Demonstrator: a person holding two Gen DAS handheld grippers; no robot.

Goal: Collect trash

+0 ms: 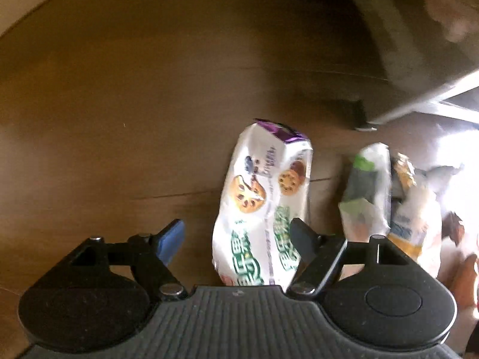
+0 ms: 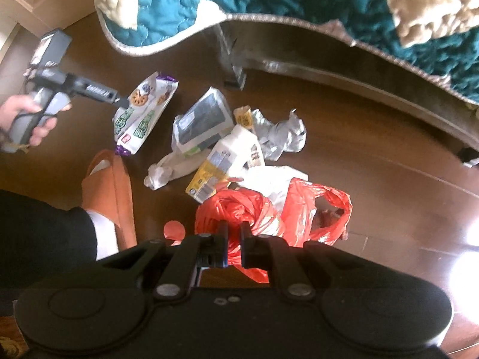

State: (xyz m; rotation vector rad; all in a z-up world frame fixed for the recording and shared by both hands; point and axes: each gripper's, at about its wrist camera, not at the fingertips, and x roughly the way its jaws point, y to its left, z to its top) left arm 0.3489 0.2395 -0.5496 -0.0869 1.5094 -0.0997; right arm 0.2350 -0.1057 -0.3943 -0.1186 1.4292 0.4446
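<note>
Straddling cookie pack (image 1: 263, 206) — L gripper (image 1: 239, 236) jaws wide, angled down.

My left camera looks down close over the cookie packet (image 1: 263, 206) on the floor. My right one sits higher, sharing that packet (image 2: 145, 112).

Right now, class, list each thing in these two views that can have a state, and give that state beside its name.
left gripper: jaws open, either side of the cookie packet.
right gripper: jaws shut on the red plastic bag.
cookie packet: lying flat on the floor.
red plastic bag: crumpled, mouth open.
silver wrapper: crumpled on the floor.
yellow-and-white carton: lying on its side.
orange slipper: worn on a foot.
</note>
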